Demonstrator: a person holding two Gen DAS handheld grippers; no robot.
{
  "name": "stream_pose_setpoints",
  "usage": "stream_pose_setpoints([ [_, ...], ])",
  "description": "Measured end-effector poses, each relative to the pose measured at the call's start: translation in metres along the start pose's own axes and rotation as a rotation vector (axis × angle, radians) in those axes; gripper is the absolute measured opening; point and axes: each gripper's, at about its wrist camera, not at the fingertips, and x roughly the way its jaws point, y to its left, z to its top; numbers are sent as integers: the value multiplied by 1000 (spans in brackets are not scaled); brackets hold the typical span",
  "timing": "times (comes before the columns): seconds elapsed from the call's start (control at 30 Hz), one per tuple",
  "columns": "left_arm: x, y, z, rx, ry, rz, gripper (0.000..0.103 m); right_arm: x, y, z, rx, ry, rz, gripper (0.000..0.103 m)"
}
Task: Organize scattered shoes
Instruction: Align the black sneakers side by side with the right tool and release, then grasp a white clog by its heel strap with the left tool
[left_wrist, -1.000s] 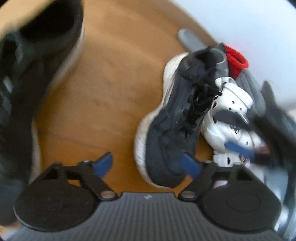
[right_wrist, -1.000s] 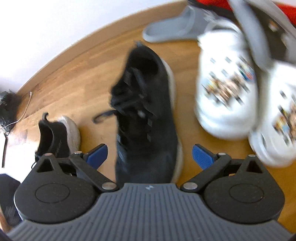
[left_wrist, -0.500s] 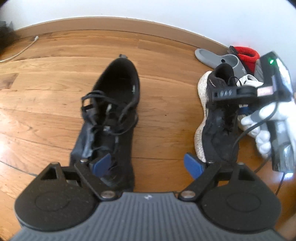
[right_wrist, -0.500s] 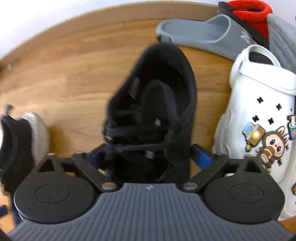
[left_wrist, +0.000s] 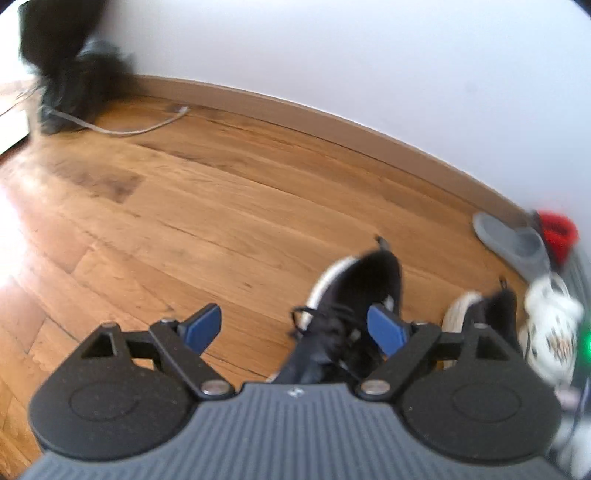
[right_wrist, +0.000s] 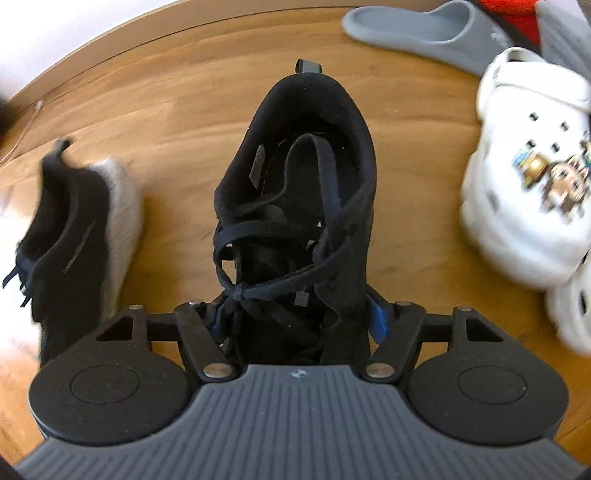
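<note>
Right tongs (right_wrist: 297, 317) closing on black sneaker (right_wrist: 299, 206) at laces, pads against both sides, shoe on wood floor (right_wrist: 177, 110). Second black sneaker w/ white sole (right_wrist: 77, 236) to its left, white clog (right_wrist: 528, 192) to its right, grey slide (right_wrist: 424, 29) beyond by baseboard. Left tongs (left_wrist: 295, 328) gaping, nothing between. White wall (left_wrist: 332, 55), loose cable (left_wrist: 136, 127), dark blurred heap (left_wrist: 70, 70) in corner.

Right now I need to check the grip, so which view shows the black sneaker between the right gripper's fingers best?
The right wrist view: the black sneaker fills the centre, sharp, its laced midfoot squeezed between the right gripper, whose jaws have just been closing. The left wrist view shows it only small, blurred and partly hidden at the right edge.
</note>
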Motion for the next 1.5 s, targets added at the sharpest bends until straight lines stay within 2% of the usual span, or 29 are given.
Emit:
stream_pose_setpoints([
  [0.27, 6, 4, 2, -12, 9, 22, 86, -3, 53, -16, -119, -17, 5, 63],
  [0.57, 6, 3, 0, -2, 20, 24, 86, 2, 79, -11, -107, 11, 62, 65],
  [0.7, 8, 5, -1, 0, 31, 29, 86, -3, 74, -12, -87, 9, 93, 73],
  [0.87, 8, 5, -1, -5, 41, 28, 86, -15, 67, -12, -84, -10, 140, 75],
  [0.93, 8, 3, -1, -3, 41, 24, 86, -17, 71, -12, -96, -17, 149, 73],
  [1.0, 8, 2, -2, 0, 42, 19, 86, -14, 73, -11, -104, -17, 149, 62],
  [1.1, 9, 1, -4, 8, 49, 15, 86, -14, 75, -12, -105, -23, 143, 54],
  [1.2, 10, 1, -5, 12, 56, 15, 86, -16, 78, -15, -100, -30, 140, 52],
  [1.33, 10, 1, -4, 11, 58, 14, 86, -16, 78, -13, -88, -25, 145, 54],
  [1.4, 10, 0, -4, 13, 58, 14, 86, -15, 76, -12, -82, -22, 151, 62],
  [1.5, 11, -2, -4, 15, 58, 12, 86, -18, 68, -11, -48, -26, 172, 66],
])
